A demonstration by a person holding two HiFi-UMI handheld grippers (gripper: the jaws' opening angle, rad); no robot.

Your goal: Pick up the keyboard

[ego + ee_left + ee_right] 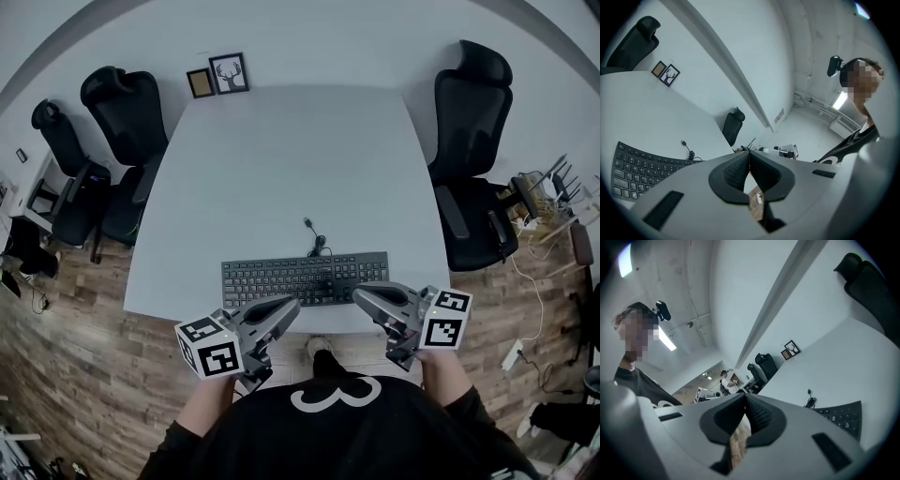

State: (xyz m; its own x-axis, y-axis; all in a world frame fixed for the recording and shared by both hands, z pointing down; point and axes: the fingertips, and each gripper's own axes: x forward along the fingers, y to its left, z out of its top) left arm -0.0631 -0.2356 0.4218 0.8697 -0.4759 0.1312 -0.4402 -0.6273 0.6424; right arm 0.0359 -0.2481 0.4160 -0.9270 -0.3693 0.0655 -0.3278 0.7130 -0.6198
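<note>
You held both grippers at the near edge of the white rectangular table (281, 159), with the flat black computer keyboard (305, 278) lying just beyond their tips. Its long axis ran left to right across you, parallel to that edge, and its black cable (313, 242) was bunched at the far side. The left gripper (292, 305) had its jaws pressed together on nothing. The right gripper (360, 295) was likewise closed and empty. Both tips angled inward toward each other over the keyboard's near long edge, the left around the middle and the right nearer the right end. Neither hand looked clearly closer, and contact could not be judged. To pick it up, you would probably need both jaws parted first.
</note>
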